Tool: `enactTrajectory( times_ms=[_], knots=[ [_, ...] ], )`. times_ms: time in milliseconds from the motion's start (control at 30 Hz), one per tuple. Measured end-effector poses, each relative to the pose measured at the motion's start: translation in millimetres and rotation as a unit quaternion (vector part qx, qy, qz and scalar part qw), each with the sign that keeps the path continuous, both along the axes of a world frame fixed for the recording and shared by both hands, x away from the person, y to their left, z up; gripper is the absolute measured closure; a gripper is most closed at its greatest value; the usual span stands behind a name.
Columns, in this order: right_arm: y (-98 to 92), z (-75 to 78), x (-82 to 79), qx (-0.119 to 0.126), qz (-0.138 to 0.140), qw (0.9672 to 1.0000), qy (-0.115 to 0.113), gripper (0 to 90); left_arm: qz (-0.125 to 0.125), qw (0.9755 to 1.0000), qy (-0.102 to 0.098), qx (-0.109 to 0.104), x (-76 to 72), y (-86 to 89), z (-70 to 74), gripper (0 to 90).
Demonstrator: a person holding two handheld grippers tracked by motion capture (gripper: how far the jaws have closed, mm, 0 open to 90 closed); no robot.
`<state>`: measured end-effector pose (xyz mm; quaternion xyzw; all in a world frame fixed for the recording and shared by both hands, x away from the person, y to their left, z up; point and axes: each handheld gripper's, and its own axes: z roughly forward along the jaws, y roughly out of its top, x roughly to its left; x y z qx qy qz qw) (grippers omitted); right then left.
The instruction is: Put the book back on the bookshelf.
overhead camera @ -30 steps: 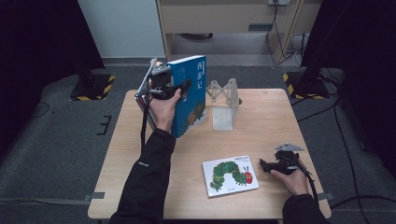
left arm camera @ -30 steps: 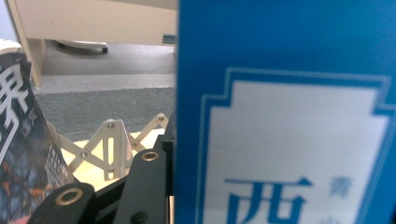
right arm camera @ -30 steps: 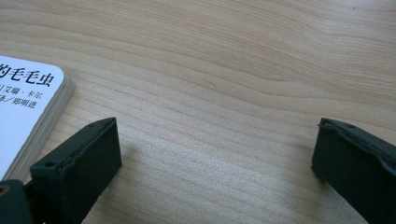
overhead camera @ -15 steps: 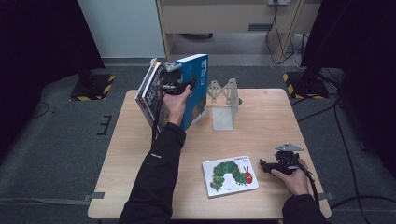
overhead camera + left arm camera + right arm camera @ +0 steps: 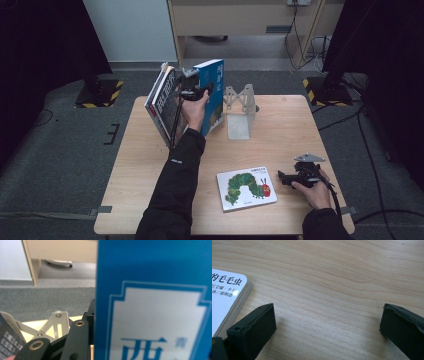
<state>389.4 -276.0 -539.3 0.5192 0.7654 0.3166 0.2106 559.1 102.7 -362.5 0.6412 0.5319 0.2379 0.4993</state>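
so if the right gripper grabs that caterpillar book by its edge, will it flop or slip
The caterpillar book probably stays stiff: the right gripper view shows thick, board-like pages and rounded corners. It lies flat on the table, so getting a jaw under the edge may be awkward. Its glossy cover could slip; the right gripper stands open beside it.

A light wooden bench (image 5: pixel 280 135) stands on grey carpet (image 5: pixel 60 160). Beyond its far edge a pale wall panel (image 5: pixel 127 30) rises at the left, with a beige wooden cabinet (image 5: pixel 240 17) beside it and cables (image 5: pixel 305 42) hanging at the cabinet's right. Black curtains (image 5: pixel 45 40) darken both far corners. Yellow-and-black striped stand feet (image 5: pixel 97 95) rest on the floor at left and right. Light is dim and even.
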Motion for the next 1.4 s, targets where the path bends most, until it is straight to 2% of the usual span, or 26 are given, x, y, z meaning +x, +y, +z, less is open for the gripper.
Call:
enactTrajectory(
  times_ms=[100,167,300,367,633,767,800,1000,1067,1233,1400],
  knots=[
    [0.3,0.0,-0.1,0.0,0.0,1.0,0.0,0.4,-0.005,0.9999,0.01,0.007,1.9,-5.0,-9.8,59.9],
    [0.4,0.0,-0.1,0.0,0.0,1.0,0.0,0.4,-0.006,0.9999,0.014,0.004,2.6,-6.8,-18.1,59.7],
    [0.4,-0.1,-0.1,0.001,0.001,1.0,-0.001,0.4,-0.011,0.9997,0.002,0.021,-1.4,-9.7,-21.4,59.6],
    [0.3,0.0,-0.2,0.001,0.001,1.0,0.0,0.4,-0.014,0.9997,-0.002,0.021,-3.6,-8.7,-23.1,59.4],
    [0.5,-0.1,-0.1,0.001,0.001,1.0,-0.001,0.4,-0.008,0.9992,-0.009,0.037,-22.9,-3.9,-28.4,58.8],
    [0.7,-0.2,-0.2,0.001,0.004,1.0,-0.001,0.4,-0.009,0.9992,-0.014,0.038,-34.3,-0.7,-31.9,58.7],
    [1.0,-0.2,-0.4,0.002,0.003,1.0,0.0,0.4,-0.011,0.9989,-0.013,0.044,-36.6,0.1,-32.2,58.8],
    [1.1,-0.3,-0.3,0.001,0.004,1.0,-0.001,0.4,-0.014,0.9984,-0.017,0.052,-53.0,4.3,-37.3,59.0],
    [1.1,-0.3,-0.4,0.002,0.005,1.0,0.0,0.4,-0.016,0.9984,-0.017,0.051,-58.0,6.9,-39.5,59.0],
    [1.4,-0.2,-0.6,0.002,0.004,1.0,0.001,0.4,-0.007,0.9989,-0.036,0.03,-70.6,16.9,-51.3,59.1],
    [1.4,-0.2,-0.6,0.002,0.004,1.0,0.001,0.4,-0.005,0.9981,-0.054,0.027,-78.8,24.2,-60.2,58.8]
  ],
)
